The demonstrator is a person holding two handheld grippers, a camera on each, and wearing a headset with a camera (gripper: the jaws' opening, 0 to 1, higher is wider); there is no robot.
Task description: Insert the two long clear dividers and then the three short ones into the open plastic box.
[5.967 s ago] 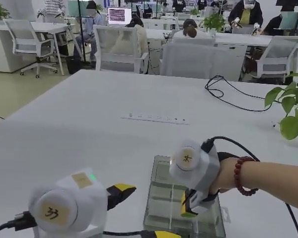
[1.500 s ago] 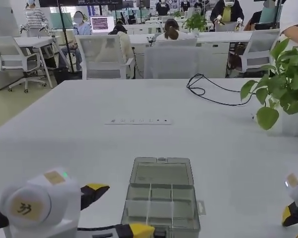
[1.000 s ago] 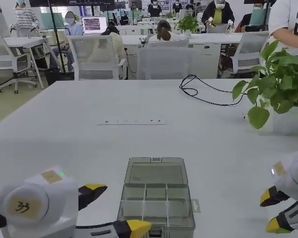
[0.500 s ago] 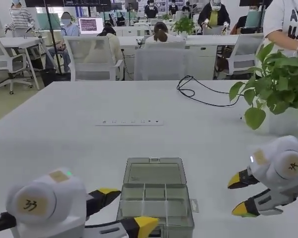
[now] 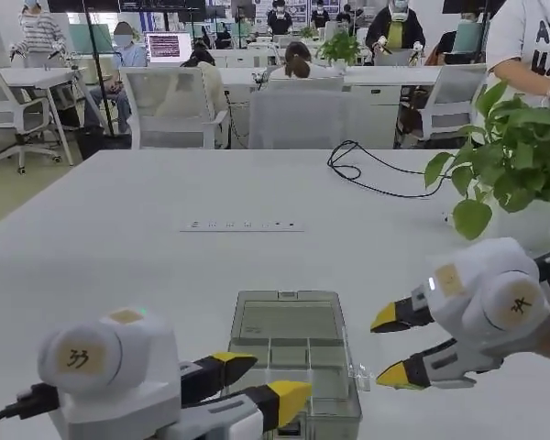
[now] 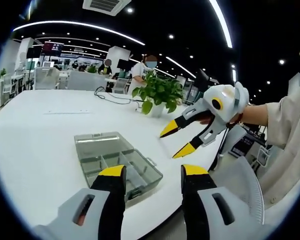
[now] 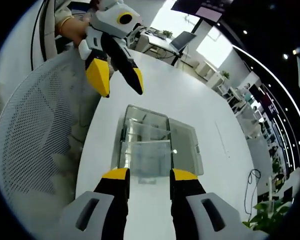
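White bench [image 5: 165,238]: a broad plain top that carries everything below; in the head view its far edge faces a row of grey mesh office chairs [image 5: 179,101].

Potted green leafy plant [image 5: 513,174]: stands at the right side of the bench, well apart from the box; in the left gripper view [image 6: 160,92] it rises behind the other hand-held gripper.

Left hand-held gripper [image 5: 261,382]: white body, black jaws with yellow tips. It hovers at the near left corner of the box with its jaws set wide apart and nothing between them, as its own view shows [image 6: 152,172]. The right gripper view shows it from the front [image 7: 119,85].

Right hand-held gripper [image 5: 388,348]: same build, held just to the right of the box and above the bench, tips pointing left toward the box. Its jaws are spread and empty [image 7: 150,175], which the left gripper view shows too [image 6: 175,142].

Clear rectangular plastic box [image 5: 289,321]: lies on the bench between the two hand-held grippers, lid folded flat away from the person [image 6: 145,177] [image 7: 185,145].

Clear dividers [image 6: 117,160]: seated upright inside the box tray, crossing to form a grid of compartments; their exact count cannot be told.

Coiled black cable [image 5: 376,174]: lies far back on the right of the bench.

White power strip [image 5: 243,225]: lies flat mid-bench, beyond the box.
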